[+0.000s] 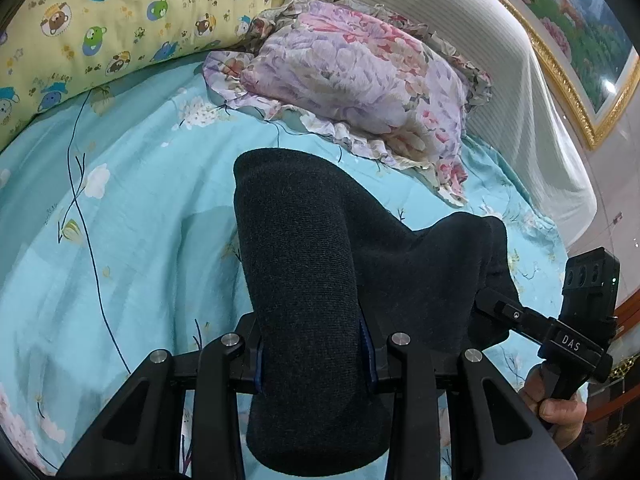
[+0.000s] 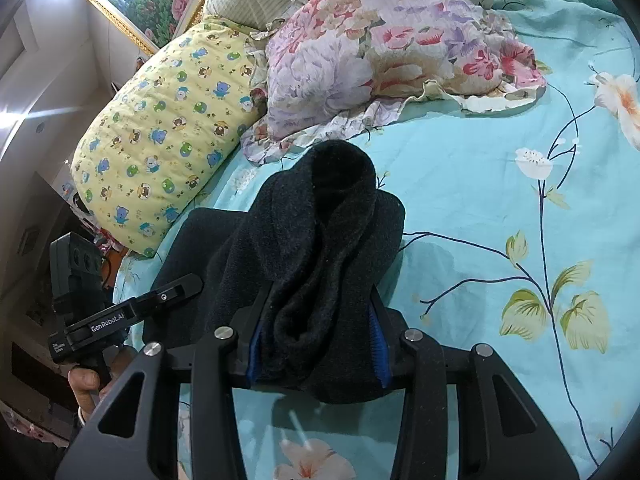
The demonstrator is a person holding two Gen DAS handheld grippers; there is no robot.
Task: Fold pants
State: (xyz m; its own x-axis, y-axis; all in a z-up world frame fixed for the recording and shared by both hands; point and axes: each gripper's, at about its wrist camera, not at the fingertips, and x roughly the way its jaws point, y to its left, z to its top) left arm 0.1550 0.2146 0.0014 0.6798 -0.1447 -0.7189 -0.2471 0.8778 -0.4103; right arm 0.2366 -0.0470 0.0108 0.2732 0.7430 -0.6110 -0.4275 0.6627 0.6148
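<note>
Item 1, bear-print yellow pillow [image 1: 104, 20]: upper left of the left wrist view, lying on the bed.

Item 2, pants [image 1: 316, 280]: dark charcoal knit, centre of both views, lifted in a bunched roll above the turquoise floral bedsheet [image 1: 120, 220]. Judged soft, limp and light, with a slightly fuzzy, non-slippery surface; it will sag wherever unsupported. Best taken at a thick doubled edge or hem, both ends held level so the fold falls straight.

Item 3, left hand-held gripper [image 1: 316, 356]: lower centre of its own view, blue-padded fingers clamped on a thick roll of the pants.

Item 4, right hand-held gripper [image 2: 316, 344]: lower centre of its own view, clamped on a crumpled bundle of the same fabric; also seen at lower right of the left wrist view, its tip at the cloth's edge.

Item 5, floral ruffled pillow [image 1: 360, 80]: upper centre-right, resting on the bedsheet.

Item 6, gilt-framed picture [image 1: 580, 40]: upper right.
</note>
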